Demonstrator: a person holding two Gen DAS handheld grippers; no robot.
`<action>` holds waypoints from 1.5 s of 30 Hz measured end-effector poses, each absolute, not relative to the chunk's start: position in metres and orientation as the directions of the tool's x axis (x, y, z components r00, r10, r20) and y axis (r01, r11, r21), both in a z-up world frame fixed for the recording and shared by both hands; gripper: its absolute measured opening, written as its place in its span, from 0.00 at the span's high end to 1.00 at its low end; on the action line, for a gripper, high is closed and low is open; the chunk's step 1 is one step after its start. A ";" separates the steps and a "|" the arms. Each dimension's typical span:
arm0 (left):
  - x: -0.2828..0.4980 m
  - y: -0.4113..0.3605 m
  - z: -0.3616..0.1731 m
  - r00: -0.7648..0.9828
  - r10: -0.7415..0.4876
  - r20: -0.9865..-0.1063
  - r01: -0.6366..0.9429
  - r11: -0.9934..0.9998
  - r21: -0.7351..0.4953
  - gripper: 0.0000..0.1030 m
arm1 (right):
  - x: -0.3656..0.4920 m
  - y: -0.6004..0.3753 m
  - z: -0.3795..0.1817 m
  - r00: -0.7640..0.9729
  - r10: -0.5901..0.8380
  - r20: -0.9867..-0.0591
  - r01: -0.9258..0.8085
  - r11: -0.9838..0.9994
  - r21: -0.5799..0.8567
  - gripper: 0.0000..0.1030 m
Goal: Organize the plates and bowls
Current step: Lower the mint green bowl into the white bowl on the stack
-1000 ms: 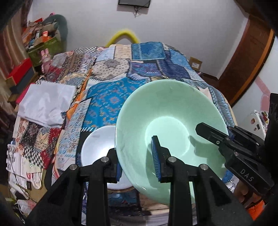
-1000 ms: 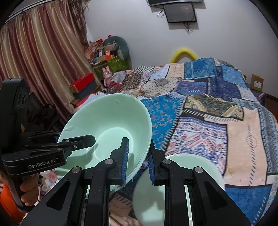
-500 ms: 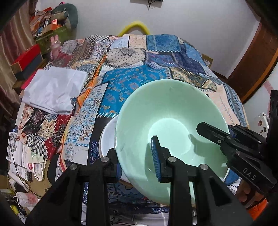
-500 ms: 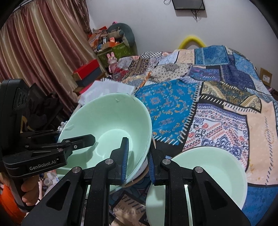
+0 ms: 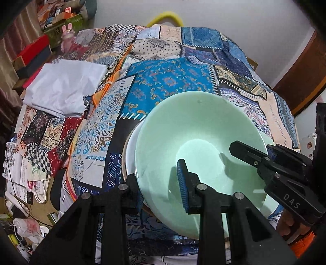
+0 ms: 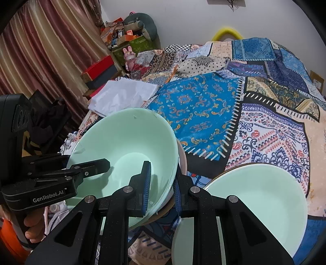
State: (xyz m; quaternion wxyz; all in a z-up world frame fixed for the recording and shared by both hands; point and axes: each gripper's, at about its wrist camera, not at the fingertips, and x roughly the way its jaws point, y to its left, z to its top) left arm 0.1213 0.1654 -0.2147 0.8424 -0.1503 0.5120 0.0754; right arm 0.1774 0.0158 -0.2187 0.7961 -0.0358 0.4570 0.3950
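Left wrist: mint-green bowl (image 5: 195, 130), glossy, deep, tilted, over a white dish (image 5: 130, 150) on the patchwork bed (image 5: 169, 81). Left tongs (image 5: 159, 181) and right tongs (image 6: 162, 183) both clamp its rim.

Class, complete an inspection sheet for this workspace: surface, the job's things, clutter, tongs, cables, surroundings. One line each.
Surface: patchwork cloth covers it all; nothing bare shows.
Job's things: green bowl, tilted, held by its rim on two sides; white dish partly hidden beneath it, contact unclear; second green bowl lies to its right on the cloth.
Clutter: folded white sheet; pink rabbit toy; stacked boxes.
Tongs: left tongs shut on the green bowl's rim; right tongs shut on the opposite rim.
Cables: white cables among papers below the cloth's edge.
Surroundings: curtain, white wall, wooden door.
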 end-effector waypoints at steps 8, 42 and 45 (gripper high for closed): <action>0.123 0.175 -0.229 0.440 -0.031 -0.898 -0.304 0.935 -0.181 0.72 | 0.185 0.017 -0.229 0.259 0.586 -0.768 -0.656 0.690 0.305 0.82; 0.107 0.188 -0.210 0.465 0.040 -0.884 -0.312 0.942 -0.121 0.54 | 0.179 0.001 -0.225 0.278 0.563 -0.779 -0.667 0.696 0.265 0.68; 0.105 0.193 -0.224 0.438 0.003 -0.899 -0.315 0.937 -0.150 0.54 | 0.178 0.006 -0.230 0.270 0.551 -0.789 -0.671 0.696 0.257 0.68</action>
